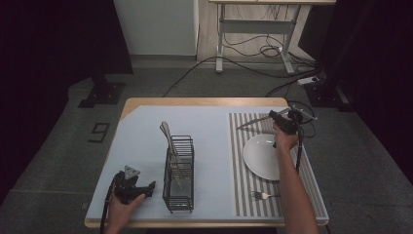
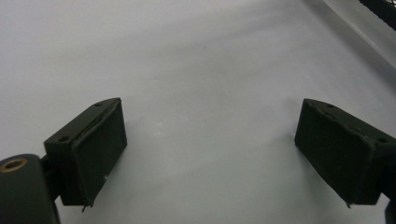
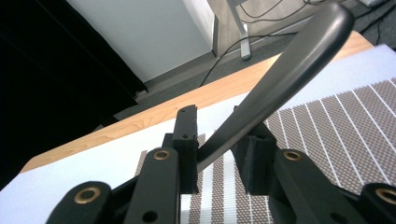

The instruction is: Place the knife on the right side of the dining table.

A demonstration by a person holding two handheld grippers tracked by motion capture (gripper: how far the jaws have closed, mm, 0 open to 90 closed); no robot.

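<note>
Left gripper [image 1: 146,187] rests low, jaws spread; right gripper [image 1: 272,115] raised, apparently clamped.

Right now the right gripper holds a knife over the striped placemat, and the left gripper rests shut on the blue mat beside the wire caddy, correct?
Not quite. The left gripper is open: the left gripper view shows its jaws wide apart with nothing between them. The right gripper does hold the knife over the striped placemat, and the wire caddy is beside the left.

A black wire cutlery rack [image 1: 178,174] stands mid-bench. Right of it lies a striped woven placemat [image 1: 242,183], carrying a round white plate [image 1: 260,158]. A silver metal fork [image 1: 263,195] lies on the mat, in front of the plate.
</note>
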